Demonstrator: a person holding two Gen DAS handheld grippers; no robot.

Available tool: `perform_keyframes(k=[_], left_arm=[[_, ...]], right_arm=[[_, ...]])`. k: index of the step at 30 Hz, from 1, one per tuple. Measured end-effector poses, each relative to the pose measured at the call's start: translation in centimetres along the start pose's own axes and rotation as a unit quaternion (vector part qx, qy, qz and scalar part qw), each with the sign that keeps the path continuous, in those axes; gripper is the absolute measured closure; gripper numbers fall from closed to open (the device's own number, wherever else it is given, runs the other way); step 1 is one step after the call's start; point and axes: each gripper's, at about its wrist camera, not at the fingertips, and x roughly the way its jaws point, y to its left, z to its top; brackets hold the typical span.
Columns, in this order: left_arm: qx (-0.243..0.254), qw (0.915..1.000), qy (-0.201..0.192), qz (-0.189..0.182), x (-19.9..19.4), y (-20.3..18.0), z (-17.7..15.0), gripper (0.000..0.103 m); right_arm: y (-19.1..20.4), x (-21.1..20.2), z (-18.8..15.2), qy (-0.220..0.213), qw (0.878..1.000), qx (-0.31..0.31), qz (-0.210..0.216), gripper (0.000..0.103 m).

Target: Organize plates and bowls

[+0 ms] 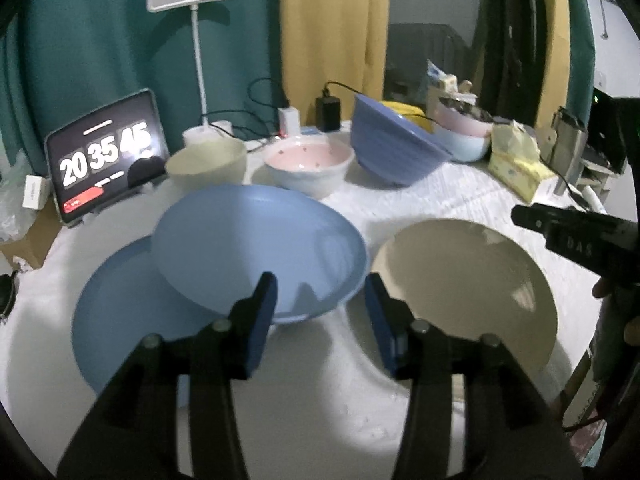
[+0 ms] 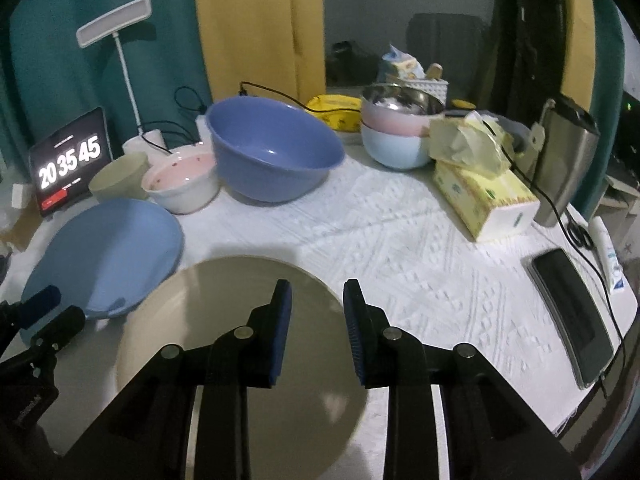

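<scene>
Two light blue plates lie at the table's left: the upper blue plate (image 1: 256, 248) rests skewed on the lower blue plate (image 1: 132, 320); the upper one also shows in the right wrist view (image 2: 104, 256). A beige plate (image 1: 468, 284) lies to their right and also shows in the right wrist view (image 2: 244, 340). Behind stand a cream bowl (image 1: 208, 164), a pink-inside bowl (image 1: 308, 168) and a large purple-blue bowl (image 1: 396, 148). My left gripper (image 1: 320, 304) is open and empty, just in front of the upper blue plate's near rim. My right gripper (image 2: 316, 308) is open and empty above the beige plate's right edge.
A stack of pink and pale blue bowls (image 2: 396, 136) stands at the back right, with a tissue pack (image 2: 484, 196), a steel kettle (image 2: 564, 168) and a phone (image 2: 572, 312) on the right. A tablet clock (image 1: 108, 156) and a desk lamp (image 1: 196, 60) stand at the back left. Cables run across the back.
</scene>
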Motion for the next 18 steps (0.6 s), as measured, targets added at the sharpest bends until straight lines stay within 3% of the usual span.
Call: perform_keyframes(k=[18], left_arm=[[-0.041, 0.9982, -0.023, 0.038, -1.2, 6.3, 1.1, 0.056]], right_arm=[[5.5, 0.7, 2.5, -0.007, 0.999, -0.038, 0.022, 0.074]])
